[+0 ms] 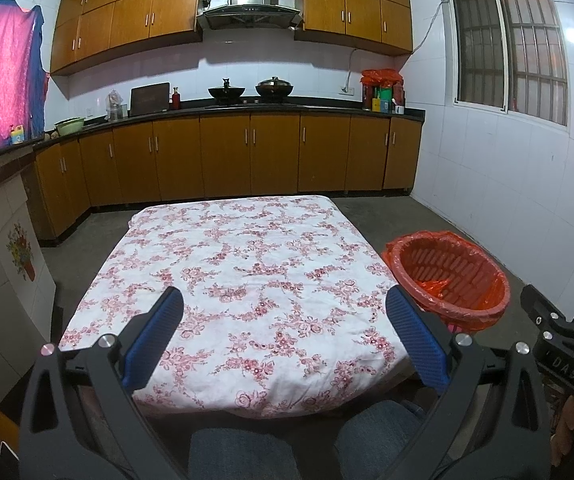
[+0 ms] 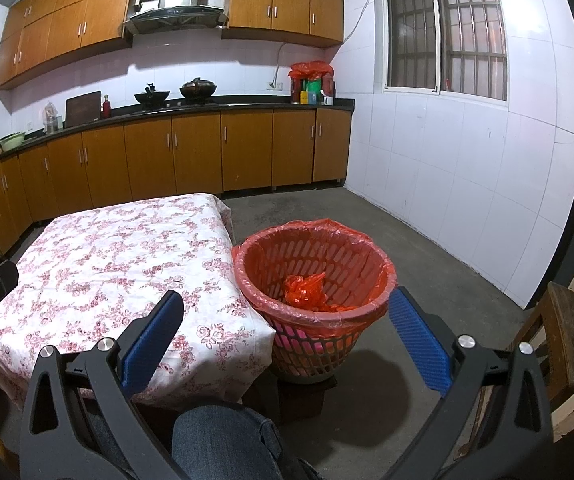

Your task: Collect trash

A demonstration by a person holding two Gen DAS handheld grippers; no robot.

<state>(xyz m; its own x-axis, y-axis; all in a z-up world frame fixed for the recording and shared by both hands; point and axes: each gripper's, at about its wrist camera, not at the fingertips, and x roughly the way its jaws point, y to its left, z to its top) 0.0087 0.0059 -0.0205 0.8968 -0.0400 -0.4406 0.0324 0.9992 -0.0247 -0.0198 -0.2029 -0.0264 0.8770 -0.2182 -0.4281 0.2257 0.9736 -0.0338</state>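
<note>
Both grippers, left and right, level, jaws wide, empty.

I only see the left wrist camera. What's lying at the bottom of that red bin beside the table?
Observer: The right wrist view shows crumpled orange plastic in the bin.
Operator: Is the bin standing on the floor?
Observer: No, it seems to sit on a low dark stand.
Operator: What's the right gripper doing?
Observer: The right gripper is open and empty, with its fingers on either side of the bin's near rim.
</note>
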